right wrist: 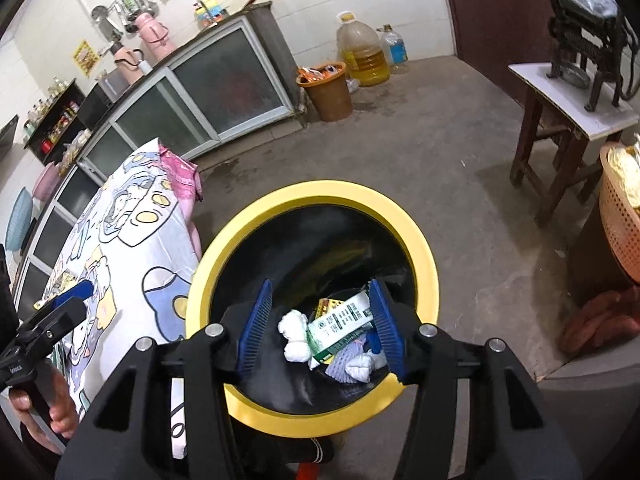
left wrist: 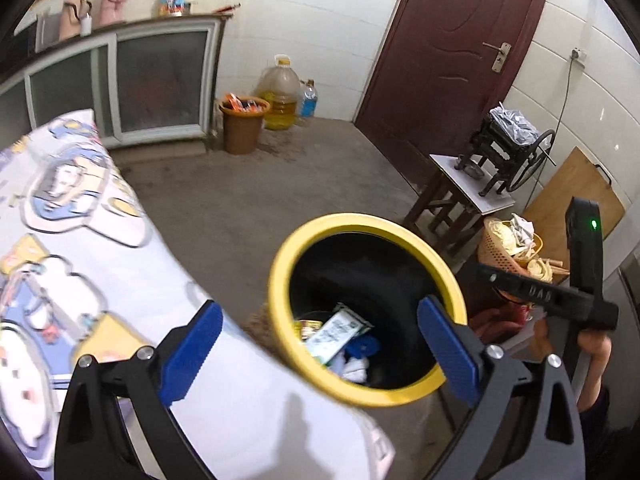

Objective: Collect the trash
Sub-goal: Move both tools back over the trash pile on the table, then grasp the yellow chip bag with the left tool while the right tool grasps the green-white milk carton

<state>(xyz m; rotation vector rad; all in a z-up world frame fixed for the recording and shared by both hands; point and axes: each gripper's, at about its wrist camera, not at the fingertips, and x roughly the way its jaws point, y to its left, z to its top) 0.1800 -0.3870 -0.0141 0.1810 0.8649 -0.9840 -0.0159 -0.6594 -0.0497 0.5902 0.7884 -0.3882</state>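
Observation:
A black bin with a yellow rim [left wrist: 280, 280] [right wrist: 320, 190] stands on the floor beside a table covered by a cartoon-print cloth [left wrist: 80, 260] [right wrist: 132, 248]. At its bottom lie a green-and-white carton [left wrist: 336, 334] [right wrist: 340, 324], white tissue wads [right wrist: 294, 332], a purple netted piece [right wrist: 344, 364] and a blue scrap [left wrist: 362, 346]. My left gripper [left wrist: 320, 342] hangs wide open, one finger over the cloth, the other over the bin's mouth, with nothing between its pads. My right gripper [right wrist: 322, 320] is held over the bin's opening, open and holding nothing.
A brown bin of wrappers [left wrist: 242, 128] [right wrist: 330, 92] and an oil jug [left wrist: 280, 96] stand by the glass-fronted cabinet [left wrist: 160, 80]. At the right are a wooden stool [right wrist: 560, 120] with a hand-crank machine, an orange basket [right wrist: 620, 224] and a dark red door [left wrist: 452, 40].

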